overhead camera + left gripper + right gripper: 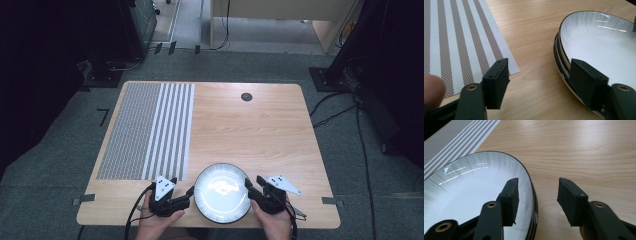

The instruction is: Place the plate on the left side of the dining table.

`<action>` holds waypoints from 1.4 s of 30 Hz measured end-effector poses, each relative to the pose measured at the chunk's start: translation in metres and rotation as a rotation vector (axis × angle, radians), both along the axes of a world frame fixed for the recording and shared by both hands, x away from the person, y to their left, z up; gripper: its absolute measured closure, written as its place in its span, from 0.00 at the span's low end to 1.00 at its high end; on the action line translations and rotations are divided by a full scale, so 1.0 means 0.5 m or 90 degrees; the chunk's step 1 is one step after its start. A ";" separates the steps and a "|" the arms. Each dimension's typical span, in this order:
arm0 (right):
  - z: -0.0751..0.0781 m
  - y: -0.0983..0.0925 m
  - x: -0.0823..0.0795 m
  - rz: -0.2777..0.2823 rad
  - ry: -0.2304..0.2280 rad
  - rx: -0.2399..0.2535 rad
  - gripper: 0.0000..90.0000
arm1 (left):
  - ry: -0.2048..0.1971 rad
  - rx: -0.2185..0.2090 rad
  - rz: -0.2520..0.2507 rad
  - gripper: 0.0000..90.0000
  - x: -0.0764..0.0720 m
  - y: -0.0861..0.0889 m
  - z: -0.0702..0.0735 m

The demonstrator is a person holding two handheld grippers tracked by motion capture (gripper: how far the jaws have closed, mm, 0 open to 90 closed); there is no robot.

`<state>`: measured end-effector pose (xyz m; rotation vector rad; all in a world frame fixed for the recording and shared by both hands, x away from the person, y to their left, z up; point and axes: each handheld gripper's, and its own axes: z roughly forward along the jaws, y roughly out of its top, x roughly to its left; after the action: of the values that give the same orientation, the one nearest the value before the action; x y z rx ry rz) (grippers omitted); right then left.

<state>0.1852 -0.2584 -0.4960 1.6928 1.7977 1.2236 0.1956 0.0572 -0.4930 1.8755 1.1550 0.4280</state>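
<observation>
At the lower centre of the high view, my left gripper (191,191) and right gripper (248,183) straddle the rim of the glossy white, black-edged ceramic plate (222,192), jaws open, not yet pinching, placed for a level two-sided lift.

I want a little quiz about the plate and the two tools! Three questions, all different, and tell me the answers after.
1. True or false: the plate lies on the striped mat.
2. Which stands on each side of the plate? A) the left tool and right tool B) two cups C) two spoons
3. Fill in: the plate's rim is ____ in colour.

Key: 1 false, it lies on the bare table, beside the mat. 2 A; each tool straddles the rim, jaws still apart. 3 black.
</observation>
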 end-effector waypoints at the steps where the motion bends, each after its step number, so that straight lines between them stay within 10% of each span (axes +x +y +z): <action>1: 0.000 0.002 -0.001 0.002 -0.001 0.004 0.61 | 0.000 -0.001 0.001 0.39 0.000 0.000 0.000; 19: -0.009 -0.006 -0.006 -0.018 0.057 0.086 0.88 | 0.005 -0.035 -0.035 0.64 -0.009 -0.001 0.005; 29: 0.003 -0.010 -0.013 -0.033 0.070 0.097 0.93 | 0.033 -0.099 -0.059 0.68 -0.009 0.011 0.019; 42: 0.000 -0.015 -0.013 -0.047 0.085 0.132 0.94 | 0.059 -0.078 -0.100 0.72 -0.014 -0.015 0.002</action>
<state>0.1788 -0.2658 -0.4959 1.9790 1.7153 1.3324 0.1886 0.0497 -0.4921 1.8776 1.0610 0.1803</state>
